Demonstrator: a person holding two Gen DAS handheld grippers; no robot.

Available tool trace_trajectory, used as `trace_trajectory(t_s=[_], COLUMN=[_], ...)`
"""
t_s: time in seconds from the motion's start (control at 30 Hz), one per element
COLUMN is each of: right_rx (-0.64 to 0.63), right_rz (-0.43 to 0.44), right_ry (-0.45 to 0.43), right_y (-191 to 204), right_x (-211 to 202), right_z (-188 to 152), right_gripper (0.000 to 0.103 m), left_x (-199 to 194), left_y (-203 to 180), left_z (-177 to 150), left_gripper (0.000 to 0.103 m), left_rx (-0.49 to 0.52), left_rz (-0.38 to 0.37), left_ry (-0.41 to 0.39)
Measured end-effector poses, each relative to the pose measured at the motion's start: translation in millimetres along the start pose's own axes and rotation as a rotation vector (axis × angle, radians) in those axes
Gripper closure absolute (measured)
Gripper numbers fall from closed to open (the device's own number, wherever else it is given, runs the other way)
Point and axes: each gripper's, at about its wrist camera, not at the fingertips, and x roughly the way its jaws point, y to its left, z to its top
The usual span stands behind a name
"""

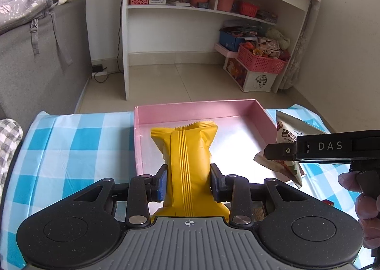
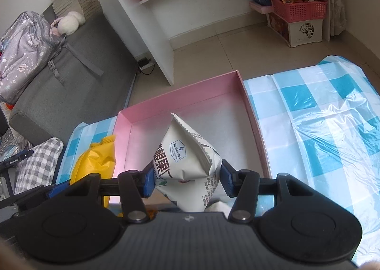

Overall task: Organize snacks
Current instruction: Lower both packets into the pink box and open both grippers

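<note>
My left gripper (image 1: 188,182) is shut on a yellow snack packet (image 1: 187,151) and holds it upright over the near left part of the pink box (image 1: 201,108). My right gripper (image 2: 186,180) is shut on a white snack packet (image 2: 187,153) and holds it over the near edge of the pink box (image 2: 185,94). The white packet (image 1: 285,132) and the right gripper show at the right of the left wrist view. The yellow packet (image 2: 95,160) shows at the left of the right wrist view. The box's floor looks bare.
The box stands on a table with a blue and white checked cloth (image 1: 78,141) (image 2: 320,113). Beyond it are a tiled floor, a white shelf unit (image 1: 190,8), pink baskets (image 1: 261,60) and a grey sofa (image 2: 59,75) with a bag.
</note>
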Motion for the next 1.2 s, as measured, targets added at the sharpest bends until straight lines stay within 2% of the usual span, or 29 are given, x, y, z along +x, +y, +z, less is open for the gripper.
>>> trace_trajectory(t_s=[0.3, 0.53, 0.87, 0.97, 1.07, 1.2], right_rx=[-0.016, 0.011, 0.006, 0.001, 0.005, -0.009], right_rz=[-0.057, -0.015, -0.022, -0.037, -0.032, -0.034], right_ry=[0.027, 0.03, 0.024, 0.014, 0.008, 0.001], right_y=[-10, -14, -14, -14, -14, -10], right_x=[29, 42, 48, 47, 43, 32], right_z=[2, 1, 0, 0, 1, 2], right_gripper=[0.053, 0.053, 0.052, 0.047, 0.033, 0.028], left_x=[42, 61, 70, 69, 65, 52], left_y=[-2, -3, -3, -3, 0, -4], left_z=[-4, -7, -12, -12, -10, -9], left_gripper=[0.07, 0.07, 0.069, 0.065, 0.052, 0.041], left_rx=[0.037, 0.067, 0.082, 0.078, 0.063, 0.066], left_rz=[0.075, 0.105, 0.122, 0.125, 0.123, 0.121], left_ry=[0.001, -0.011, -0.012, -0.026, -0.027, -0.03])
